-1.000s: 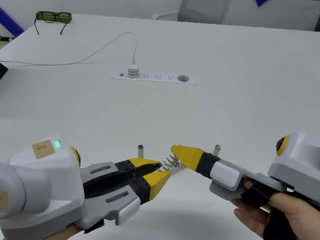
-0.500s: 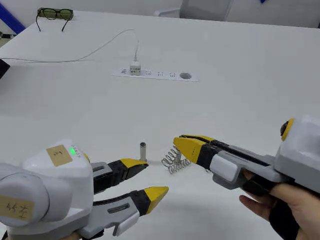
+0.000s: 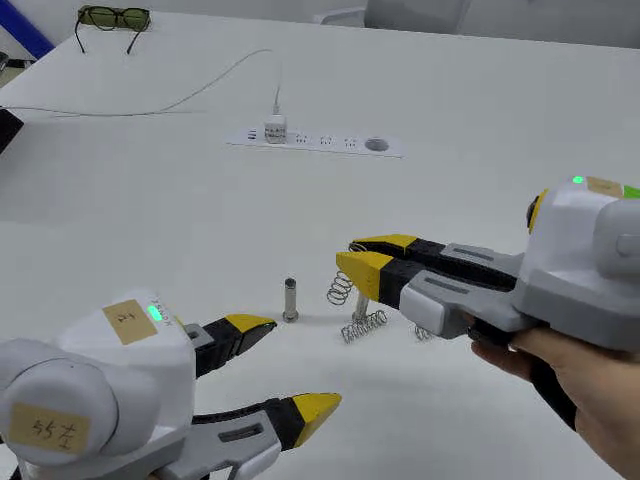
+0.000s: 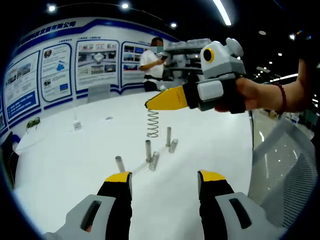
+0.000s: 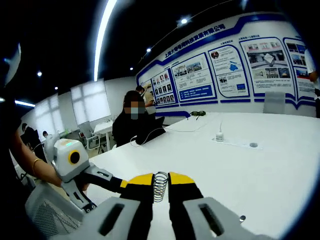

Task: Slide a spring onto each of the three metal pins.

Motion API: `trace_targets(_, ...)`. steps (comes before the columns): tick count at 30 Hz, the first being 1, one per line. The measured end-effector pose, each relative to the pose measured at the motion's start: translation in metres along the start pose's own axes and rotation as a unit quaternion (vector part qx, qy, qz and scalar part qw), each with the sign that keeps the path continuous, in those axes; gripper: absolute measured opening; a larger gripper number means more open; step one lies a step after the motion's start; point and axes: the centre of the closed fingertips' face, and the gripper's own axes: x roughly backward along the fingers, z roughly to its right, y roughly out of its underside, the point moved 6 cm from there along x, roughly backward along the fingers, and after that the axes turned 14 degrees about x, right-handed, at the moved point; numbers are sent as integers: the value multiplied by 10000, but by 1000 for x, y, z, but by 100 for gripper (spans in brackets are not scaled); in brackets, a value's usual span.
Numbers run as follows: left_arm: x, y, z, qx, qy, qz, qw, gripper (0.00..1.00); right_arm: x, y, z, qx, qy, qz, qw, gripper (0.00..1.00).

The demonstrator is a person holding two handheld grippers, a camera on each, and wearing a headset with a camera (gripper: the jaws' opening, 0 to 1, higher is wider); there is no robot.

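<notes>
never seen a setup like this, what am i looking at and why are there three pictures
A person holds a two-jaw gripper in each hand. The head view comes from a headset camera looking down at the white table. The two round pictures come from cameras riding on the grippers. The left gripper is open, holding nothing. The right gripper pinches a spring, held up near three upright metal pins. A second spring lies flat on the table beside them. Farther back sit a power strip and glasses.
</notes>
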Motion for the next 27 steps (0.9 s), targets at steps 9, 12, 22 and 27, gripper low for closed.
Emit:
trace_targets(9,-2,3,-2,80,-92,23,9999,66,-18,-1,7,400,-37,-125,9991,11)
trace_targets(12,-2,5,-3,66,-149,-32,9999,70,-26,1,10,466,-62,-172,9987,11)
trace_targets(22,-3,11,-7,162,-227,-94,9996,79,-45,11,16,630,-62,-366,9973,11)
trace_targets(27,-5,12,-6,175,-245,-117,9995,84,-54,17,18,652,-50,-460,9968,11)
